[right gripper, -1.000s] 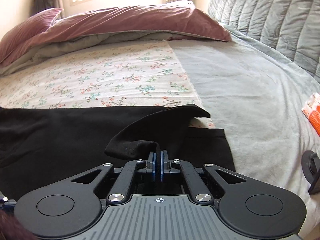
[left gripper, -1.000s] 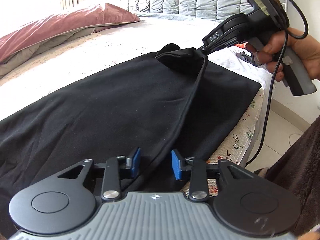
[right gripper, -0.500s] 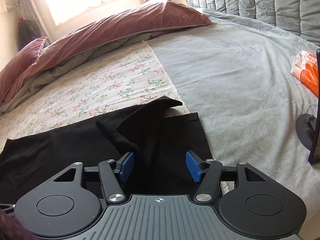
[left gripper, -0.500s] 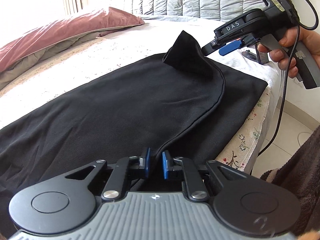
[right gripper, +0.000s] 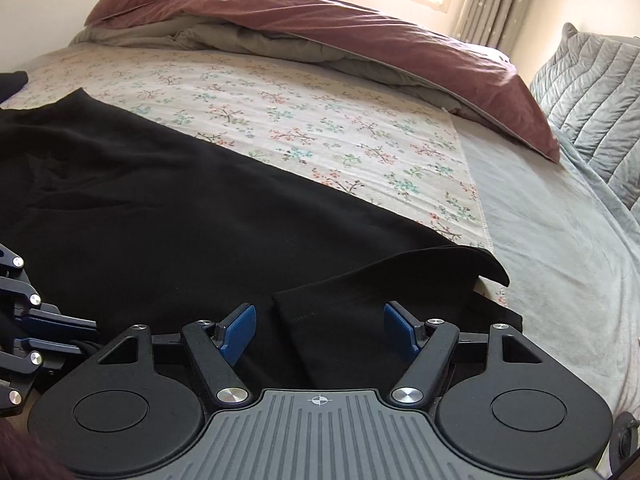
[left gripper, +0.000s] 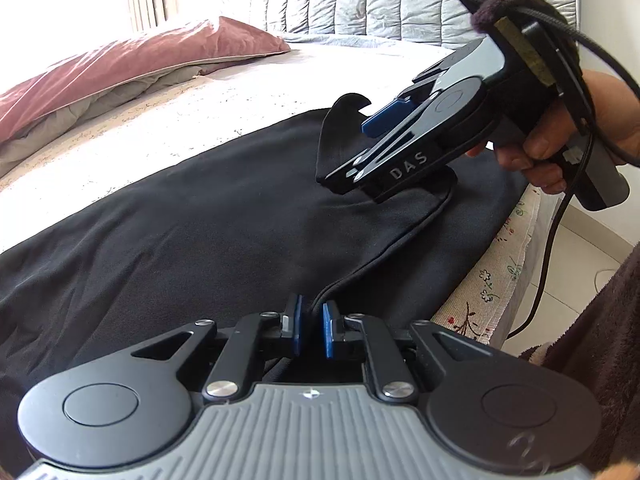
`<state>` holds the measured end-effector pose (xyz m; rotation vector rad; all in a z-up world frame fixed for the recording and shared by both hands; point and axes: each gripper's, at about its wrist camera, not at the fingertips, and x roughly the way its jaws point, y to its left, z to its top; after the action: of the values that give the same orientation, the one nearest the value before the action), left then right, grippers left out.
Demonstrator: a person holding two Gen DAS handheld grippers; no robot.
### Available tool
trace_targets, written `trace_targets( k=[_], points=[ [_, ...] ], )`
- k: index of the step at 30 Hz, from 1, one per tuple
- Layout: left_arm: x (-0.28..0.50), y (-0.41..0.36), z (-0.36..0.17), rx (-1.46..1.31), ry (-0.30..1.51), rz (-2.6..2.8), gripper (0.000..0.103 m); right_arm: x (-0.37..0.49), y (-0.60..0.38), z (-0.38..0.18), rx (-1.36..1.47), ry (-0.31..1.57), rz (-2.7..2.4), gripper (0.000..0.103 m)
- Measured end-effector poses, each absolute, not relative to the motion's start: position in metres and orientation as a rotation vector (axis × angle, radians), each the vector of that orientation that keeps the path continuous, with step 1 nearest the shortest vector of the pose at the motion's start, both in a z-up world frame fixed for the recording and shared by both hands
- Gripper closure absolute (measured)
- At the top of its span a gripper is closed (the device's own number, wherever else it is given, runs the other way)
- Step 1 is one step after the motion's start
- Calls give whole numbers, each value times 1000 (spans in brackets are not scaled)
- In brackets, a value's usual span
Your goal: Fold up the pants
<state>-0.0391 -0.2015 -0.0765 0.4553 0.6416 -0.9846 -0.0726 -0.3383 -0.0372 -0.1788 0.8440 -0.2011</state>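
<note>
Pants (left gripper: pixel 224 216) flat on bed (right gripper: pixel 320 120) | my right gripper (right gripper: pixel 320 330) let the hem go, fingers widening | left gripper (left gripper: pixel 311 330) fingers closing on the seam fold, previously wider.

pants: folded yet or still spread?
Mostly spread. The black pants lie flat along the bed; only the corner before the right tongs, whose jaws are opening, is flipped over.
</note>
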Motion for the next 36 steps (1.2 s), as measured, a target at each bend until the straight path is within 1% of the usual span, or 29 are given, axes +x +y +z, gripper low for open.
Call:
trace_targets(
  k=[2, 3, 4, 5, 6, 7, 9, 13, 16, 18, 23, 29, 31, 32, 33, 34, 35, 36],
  points=[
    [-39, -201, -76, 450, 644, -983, 82, -65, -334, -46, -211, 865, -228, 36],
    [-39, -200, -76, 449, 644, -982, 83, -63, -334, -49, -221, 863, -235, 42],
    [-39, -200, -76, 448, 643, -979, 84, -61, -332, -51, -227, 860, -238, 58],
    [-39, -200, -76, 447, 642, -976, 86, -60, -333, -51, -217, 860, -231, 68],
    [-39, -199, -75, 444, 641, -972, 88, -59, -333, -50, -206, 861, -237, 91],
    [-39, -199, -75, 442, 640, -967, 89, -59, -334, -49, -207, 856, -255, 100],
    [-38, -198, -72, 435, 644, -962, 91, -64, -338, -40, -210, 823, -324, 100],
    [-40, -193, -60, 434, 624, -972, 91, -92, -373, -12, -63, 777, -501, 101],
    [-43, -188, -53, 448, 611, -990, 91, -124, -402, 3, 52, 782, -638, 101],
    [-47, -187, -54, 466, 617, -1002, 91, -143, -415, 5, 101, 809, -677, 101],
    [-57, -184, -62, 509, 630, -1023, 91, -170, -418, -5, 124, 888, -693, 101],
    [-62, -181, -63, 529, 645, -1050, 91, -176, -415, -9, 109, 988, -717, 101],
    [-66, -181, -63, 544, 646, -1070, 90, -174, -414, -11, 95, 1038, -722, 99],
    [-67, -180, -63, 556, 651, -1086, 89, -171, -411, -13, 70, 1079, -714, 97],
    [-68, -179, -63, 561, 662, -1104, 82, -169, -408, -15, 42, 1107, -712, 93],
    [-67, -177, -62, 552, 675, -1124, 78, -168, -406, -14, 23, 1108, -722, 87],
    [-66, -172, -59, 525, 685, -1142, 67, -167, -403, -10, 12, 1093, -729, 83],
    [-66, -168, -56, 498, 693, -1154, 54, -166, -401, -7, 15, 1075, -725, 71]
  ],
)
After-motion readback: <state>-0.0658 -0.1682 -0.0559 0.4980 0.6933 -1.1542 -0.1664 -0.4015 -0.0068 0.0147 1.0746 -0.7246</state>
